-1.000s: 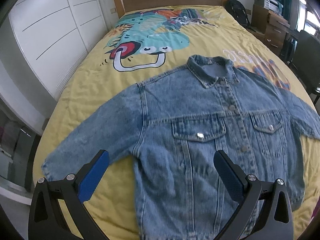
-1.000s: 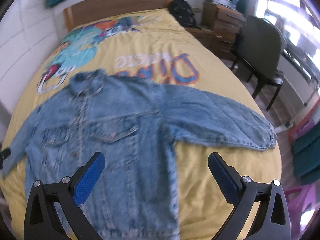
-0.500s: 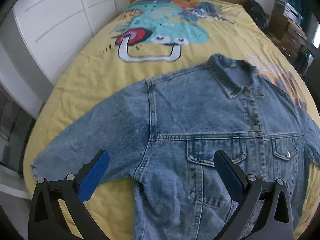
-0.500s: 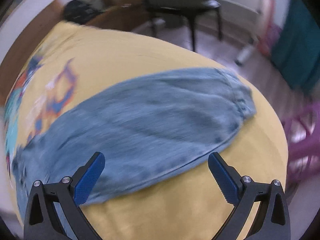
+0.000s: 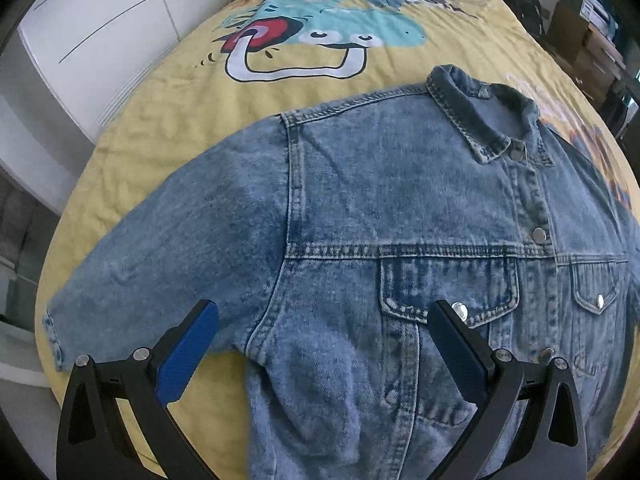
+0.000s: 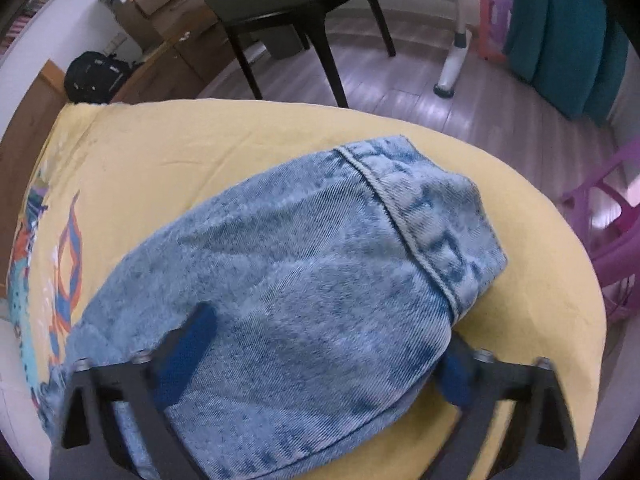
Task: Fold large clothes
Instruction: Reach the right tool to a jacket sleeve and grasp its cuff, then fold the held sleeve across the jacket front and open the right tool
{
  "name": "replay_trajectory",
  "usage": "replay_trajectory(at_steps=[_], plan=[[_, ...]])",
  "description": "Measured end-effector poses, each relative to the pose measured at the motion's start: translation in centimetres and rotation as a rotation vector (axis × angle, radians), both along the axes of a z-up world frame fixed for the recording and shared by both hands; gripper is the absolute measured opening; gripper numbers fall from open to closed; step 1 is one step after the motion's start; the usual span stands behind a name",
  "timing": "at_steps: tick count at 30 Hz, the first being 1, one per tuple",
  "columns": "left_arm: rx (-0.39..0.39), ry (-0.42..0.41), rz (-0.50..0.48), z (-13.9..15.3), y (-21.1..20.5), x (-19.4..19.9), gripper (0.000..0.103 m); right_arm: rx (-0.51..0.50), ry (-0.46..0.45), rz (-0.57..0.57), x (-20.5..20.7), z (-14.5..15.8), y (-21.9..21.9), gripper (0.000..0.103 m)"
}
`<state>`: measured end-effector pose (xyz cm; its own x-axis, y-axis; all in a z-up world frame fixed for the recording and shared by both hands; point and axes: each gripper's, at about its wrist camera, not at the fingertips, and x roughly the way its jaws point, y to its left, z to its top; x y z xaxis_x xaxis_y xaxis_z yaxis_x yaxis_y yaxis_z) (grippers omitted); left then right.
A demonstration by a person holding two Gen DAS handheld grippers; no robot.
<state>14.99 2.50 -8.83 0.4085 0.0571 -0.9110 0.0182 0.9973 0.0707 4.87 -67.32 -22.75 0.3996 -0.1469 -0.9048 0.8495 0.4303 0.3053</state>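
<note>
A blue denim jacket [image 5: 400, 208] lies front up and buttoned on the yellow bedspread [image 5: 168, 120], sleeves spread out. My left gripper [image 5: 324, 340] is open, low over the jacket's left armpit, where the left sleeve [image 5: 168, 248] meets the body. My right gripper [image 6: 320, 340] is open, its jaws straddling the right sleeve [image 6: 304, 264] close behind the cuff [image 6: 436, 216]. The fabric between the jaws bulges up; I cannot tell whether the pads touch it.
The bed edge curves close beyond the cuff [image 6: 560, 280]. A dark chair [image 6: 288, 8], wooden drawers [image 6: 168, 20], a black backpack [image 6: 96, 76] and a purple plastic stool [image 6: 612, 248] stand on the floor. White wardrobe doors [image 5: 100, 32] run along the bed's left side.
Both grippers have come down closer to the jacket. The right one swung out from the body to the right sleeve's cuff end. The left one moved in over the left armpit.
</note>
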Motion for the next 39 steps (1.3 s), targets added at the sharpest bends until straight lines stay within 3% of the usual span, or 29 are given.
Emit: replay_trajectory(at_steps=[1,3,4,5,11,17,25,32,35,39], plan=[[-0.005,0.0,-0.001,-0.1,0.0,0.1,0.102,0.005,-0.003,0.009,-0.1,0.0,0.0,0.042],[-0.016,0.001,-0.004,-0.3,0.1,0.2,0.102,0.037,-0.016,0.027,-0.3,-0.1,0.2,0.032],[-0.015,0.002,-0.006,-0.4,0.1,0.2,0.102,0.045,-0.028,0.039,-0.3,0.0,0.2,0.016],[-0.014,0.005,-0.008,-0.4,0.0,0.2,0.102,0.055,-0.048,0.051,-0.2,0.2,0.2,0.012],[-0.013,0.009,-0.042,-0.9,-0.2,0.0,0.102,-0.079,-0.101,0.231,2.0,6.6,4.5,0.01],[-0.126,-0.012,-0.037,-0.4,0.9,0.0,0.102,-0.206,-0.198,0.53,7.3,16.1,14.3,0.01],[-0.123,-0.051,-0.043,0.9,2.7,0.5,0.102,-0.206,-0.312,0.793,14.8,22.2,28.2,0.01],[-0.113,-0.054,-0.016,0.8,4.3,1.4,0.102,-0.126,-0.308,1.006,20.0,20.9,40.1,0.01],[-0.102,-0.047,-0.013,0.6,4.7,1.7,0.102,-0.085,-0.277,1.067,20.9,18.5,44.5,0.01],[-0.093,-0.029,-0.021,-0.2,5.0,1.8,0.102,-0.031,-0.166,1.14,22.0,12.7,48.8,0.01]])
